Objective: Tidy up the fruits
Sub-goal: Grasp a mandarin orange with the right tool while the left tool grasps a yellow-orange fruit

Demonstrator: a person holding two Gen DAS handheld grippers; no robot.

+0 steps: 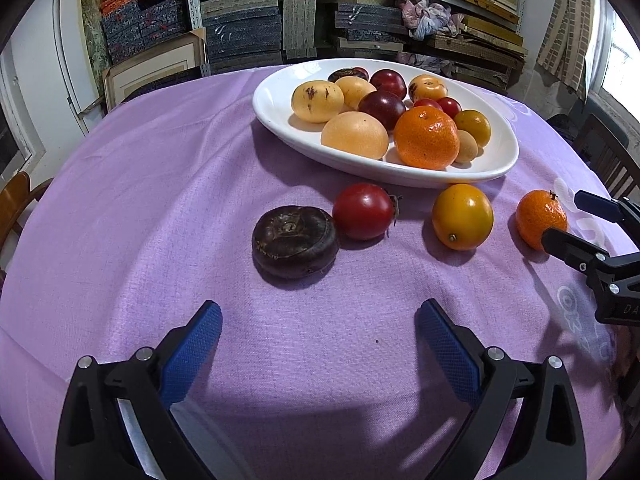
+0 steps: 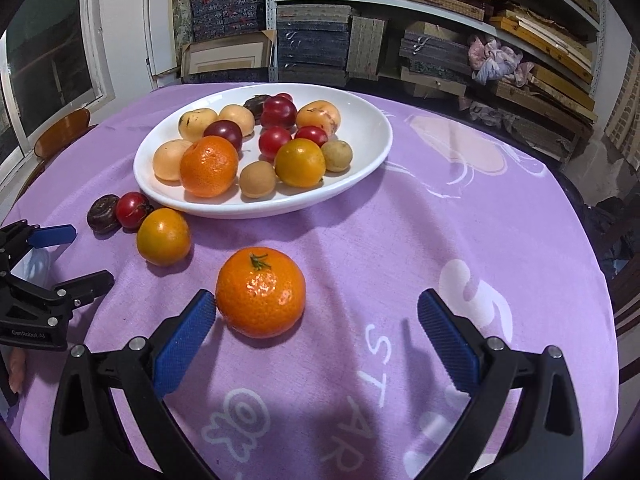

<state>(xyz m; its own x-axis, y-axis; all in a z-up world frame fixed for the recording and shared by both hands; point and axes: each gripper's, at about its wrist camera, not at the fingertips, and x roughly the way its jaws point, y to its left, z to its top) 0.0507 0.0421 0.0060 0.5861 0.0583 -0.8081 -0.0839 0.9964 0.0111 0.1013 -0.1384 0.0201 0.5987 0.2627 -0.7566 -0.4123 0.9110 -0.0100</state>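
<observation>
A white oval plate (image 1: 276, 92) (image 2: 372, 128) on the purple cloth holds several fruits. In front of it on the cloth lie a dark brown fruit (image 1: 295, 241) (image 2: 103, 213), a red tomato (image 1: 363, 211) (image 2: 132, 209), a yellow-orange fruit (image 1: 462, 216) (image 2: 163, 237) and a mandarin (image 1: 540, 218) (image 2: 260, 292). My left gripper (image 1: 319, 318) is open and empty, just short of the dark fruit. My right gripper (image 2: 316, 308) (image 1: 564, 216) is open, its left fingertip beside the mandarin, which lies just ahead of the jaws.
The purple cloth (image 1: 160, 200) covers a round table. Wooden chairs stand at the left (image 1: 16, 200) and right (image 1: 608, 152) edges. Shelves of stacked boxes (image 1: 240, 28) fill the wall behind the table.
</observation>
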